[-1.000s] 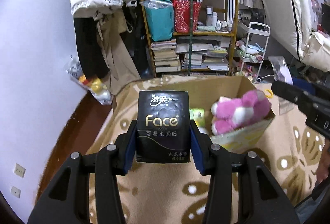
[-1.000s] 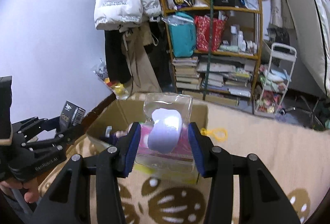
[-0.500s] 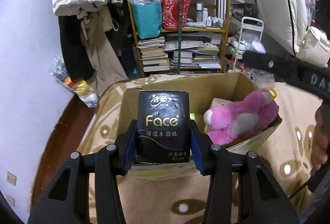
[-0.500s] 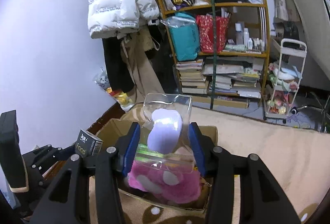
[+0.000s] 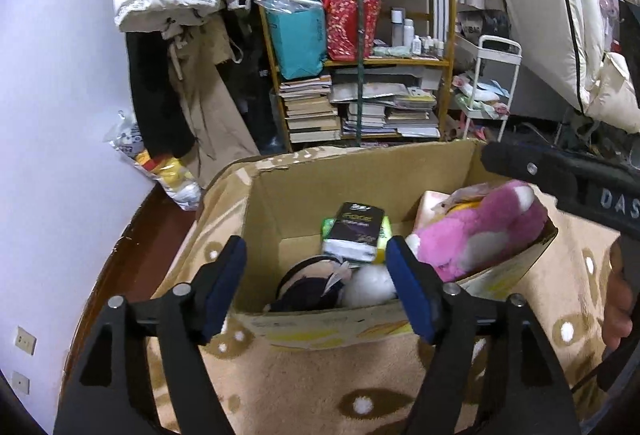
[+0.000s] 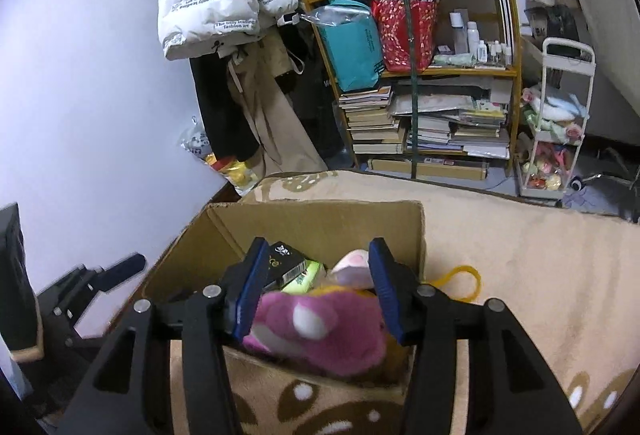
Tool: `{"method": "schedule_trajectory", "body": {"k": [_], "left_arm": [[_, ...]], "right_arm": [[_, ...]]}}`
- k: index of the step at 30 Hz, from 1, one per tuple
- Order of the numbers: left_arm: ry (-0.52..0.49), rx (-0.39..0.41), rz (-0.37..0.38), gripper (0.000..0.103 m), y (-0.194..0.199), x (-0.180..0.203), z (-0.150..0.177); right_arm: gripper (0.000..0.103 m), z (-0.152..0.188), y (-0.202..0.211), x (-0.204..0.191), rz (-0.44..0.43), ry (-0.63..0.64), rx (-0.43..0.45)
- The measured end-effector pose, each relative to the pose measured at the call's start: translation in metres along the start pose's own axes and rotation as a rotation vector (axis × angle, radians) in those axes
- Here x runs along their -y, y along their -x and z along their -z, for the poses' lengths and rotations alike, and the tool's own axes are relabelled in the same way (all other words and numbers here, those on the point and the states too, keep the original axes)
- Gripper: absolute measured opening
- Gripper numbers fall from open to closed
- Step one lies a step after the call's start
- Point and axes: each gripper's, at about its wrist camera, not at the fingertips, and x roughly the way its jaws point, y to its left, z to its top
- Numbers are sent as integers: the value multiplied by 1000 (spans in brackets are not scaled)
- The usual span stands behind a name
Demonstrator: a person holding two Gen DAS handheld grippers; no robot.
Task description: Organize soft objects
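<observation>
Both grippers empty now, jaws spread wide over the cardboard box (image 5: pixel 360 175); half a second ago still clamped, left on the black tissue pack, right on a clear pouch with a pale lilac soft piece inside. Left gripper (image 5: pixel 316 263) parted well beyond the width of the pack, holding nothing; black tissue pack (image 5: pixel 356 229) dropped in, lying tilted on a green-edged packet near the box's middle, above a dark soft item (image 5: pixel 310 285) and a white ball-like thing (image 5: pixel 366 289). Right gripper (image 6: pixel 316 285) likewise agape, nothing pinched; pink plush (image 6: pixel 316 331) directly beneath and between its fingers, not gripped; clear pouch hard to pick out, possibly the pale pink shape (image 6: pixel 352 267) behind the plush. Means two more soft things boxed; beige rug (image 6: pixel 520 255) around the box shows only a yellow loop (image 6: pixel 460 281), so probably close to finished.
</observation>
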Motion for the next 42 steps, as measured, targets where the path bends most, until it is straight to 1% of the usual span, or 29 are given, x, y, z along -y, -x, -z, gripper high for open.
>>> {"method": "schedule_trajectory", "body": {"k": [4, 6, 7, 9, 15, 16, 17, 21, 24, 26, 28, 31, 35, 39, 42], "left_arm": [[19, 10, -21, 76, 16, -9, 2], [30, 26, -47, 76, 29, -15, 3], [37, 39, -62, 76, 36, -18, 5], [48, 62, -85, 84, 51, -22, 6], [67, 134, -114, 93, 97, -29, 9], [64, 150, -123, 93, 105, -30, 10], [65, 158, -129, 94, 111, -30, 11], [110, 177, -119, 98, 139, -38, 15], [106, 219, -123, 102, 162, -39, 19], [101, 244, -138, 102, 176, -38, 22], [97, 256, -132, 102, 188, -37, 25], [95, 273, -130, 102, 201, -37, 28], [82, 290, -158, 102, 217, -38, 39], [103, 306, -172, 102, 226, -43, 49], [114, 312, -181, 102, 231, -47, 56]], "right_arm": [[63, 1, 17, -1, 3, 6, 11], [73, 1, 25, -1, 3, 0, 19], [76, 1, 30, 0, 7, -2, 24], [88, 4, 44, 1, 20, -6, 38], [93, 11, 86, 4, 66, -2, 78], [96, 11, 96, 5, 66, -10, 101], [103, 10, 105, 6, 64, -16, 114], [103, 6, 137, 5, 85, -15, 186], [103, 3, 158, 0, 111, 5, 236], [103, 0, 171, -4, 99, 4, 258], [103, -2, 180, -10, 86, 7, 277], [103, -1, 190, -17, 88, 23, 289], [103, 8, 204, -20, 94, 23, 291], [103, 16, 214, -19, 98, 24, 287], [103, 21, 220, -19, 122, 35, 298]]}}
